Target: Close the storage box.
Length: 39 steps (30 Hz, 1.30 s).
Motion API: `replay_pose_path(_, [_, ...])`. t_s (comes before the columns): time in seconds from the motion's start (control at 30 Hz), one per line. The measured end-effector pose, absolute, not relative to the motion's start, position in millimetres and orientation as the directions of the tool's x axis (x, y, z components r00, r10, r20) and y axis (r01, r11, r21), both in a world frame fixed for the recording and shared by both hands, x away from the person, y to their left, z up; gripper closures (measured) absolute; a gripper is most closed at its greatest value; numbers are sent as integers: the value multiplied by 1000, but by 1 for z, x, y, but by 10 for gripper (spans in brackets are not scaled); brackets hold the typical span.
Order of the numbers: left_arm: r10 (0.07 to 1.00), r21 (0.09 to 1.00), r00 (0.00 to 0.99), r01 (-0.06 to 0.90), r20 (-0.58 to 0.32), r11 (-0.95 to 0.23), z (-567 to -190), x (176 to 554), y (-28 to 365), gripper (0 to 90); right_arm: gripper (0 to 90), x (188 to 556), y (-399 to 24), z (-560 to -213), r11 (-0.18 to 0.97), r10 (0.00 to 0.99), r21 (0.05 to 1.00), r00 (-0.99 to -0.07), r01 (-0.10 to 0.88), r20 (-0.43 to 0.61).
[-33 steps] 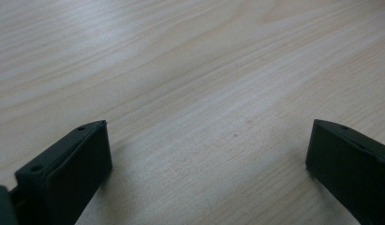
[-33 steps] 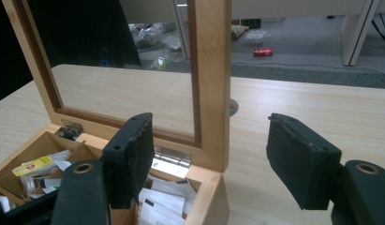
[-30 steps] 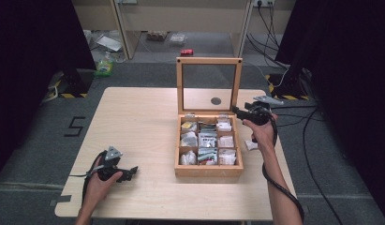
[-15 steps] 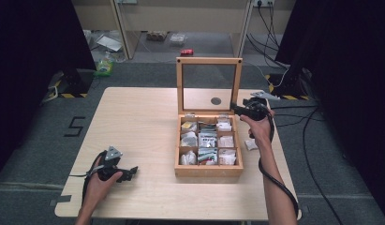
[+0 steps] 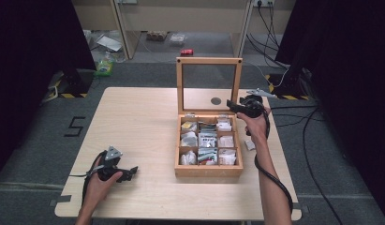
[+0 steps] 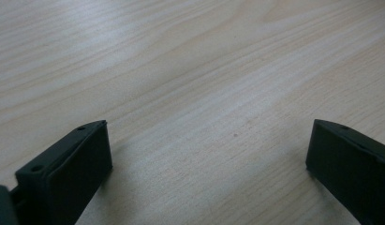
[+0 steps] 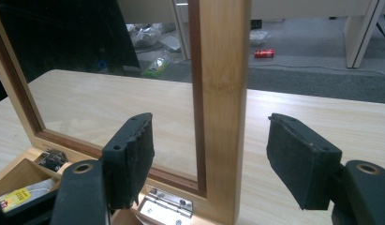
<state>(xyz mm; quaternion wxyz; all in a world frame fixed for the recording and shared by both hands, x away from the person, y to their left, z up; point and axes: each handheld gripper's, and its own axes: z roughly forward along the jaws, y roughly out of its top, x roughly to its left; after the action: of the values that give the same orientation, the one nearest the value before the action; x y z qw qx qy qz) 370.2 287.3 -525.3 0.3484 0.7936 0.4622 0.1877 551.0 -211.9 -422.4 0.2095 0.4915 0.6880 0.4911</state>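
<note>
While the right gripper [image 5: 233, 107] hangs at the right post of the lid [image 7: 220, 93], its jaws are spread wide with that post between them, not touching either pad. Lid stands upright on the wooden box [image 5: 208, 169], glass pane framed in wood, hinge [image 7: 166, 202] just below the left jaw in the right gripper view. Box sits just below and left of this gripper in the high view, compartments full of small packets [image 5: 208, 139].

Step in hand, as I judge it: taking hold of the lid frame, likely to swing it down shut. Next move calls for pinching the post squarely or pushing on it, then following the hinge arc toward the person; the grip should sit high enough on the post to give leverage.

Left gripper [image 5: 127, 172] rests low on the table [image 6: 190, 70], jaws spread, nothing between them, well apart from the box.

Edges and room: post edge is narrow, pads have slack on both sides. Bare tabletop beyond the lid. Packets near the hinge row could catch if any stand above the rim; cannot tell from here. A small white object [image 5: 249, 145] lies on the table just beside the right forearm.
</note>
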Motion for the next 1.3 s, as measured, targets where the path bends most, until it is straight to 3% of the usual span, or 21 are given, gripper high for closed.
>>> replay_pose_path(0.53, [865, 726, 502, 603, -24, -330, -525, 370, 287, 0, 362, 557, -202, -423, 55, 871, 887, -456, 458, 182])
replay_pose_path(0.77, [865, 727, 502, 602, -24, -329, -525, 370, 287, 0, 486, 556, -206, -421, 90, 877, 893, -461, 440, 138])
replay_pose_path(1.3, [865, 727, 502, 602, -24, -329, -525, 370, 287, 0, 517, 539, -210, -421, 102, 866, 918, -488, 384, 108])
